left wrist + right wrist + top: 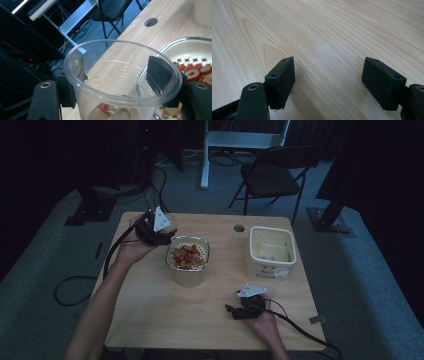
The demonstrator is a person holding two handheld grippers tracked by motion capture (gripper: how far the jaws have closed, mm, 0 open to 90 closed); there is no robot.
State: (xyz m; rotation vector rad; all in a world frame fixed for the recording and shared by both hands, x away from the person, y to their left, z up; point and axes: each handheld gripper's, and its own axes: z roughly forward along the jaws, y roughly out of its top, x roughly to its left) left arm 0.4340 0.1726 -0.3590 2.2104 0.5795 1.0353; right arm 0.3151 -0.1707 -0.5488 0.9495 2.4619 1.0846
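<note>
At ten o'clock on the surface (150,315) | left tongs (117,82) clamp clear cup (120,72) beside strainer bowl (188,257) | right tongs (328,82) at five o'clock, jaws apart, empty.

Left tongs (117,87) clamp a clear plastic cup (120,82), one jaw on each side of its wall. A few red and pale fruit pieces (110,112) lie at the cup bottom. Just beside it, a white strainer bowl (192,47) holds similar pieces. Worktop (172,22) has a round hole (151,22).
</note>
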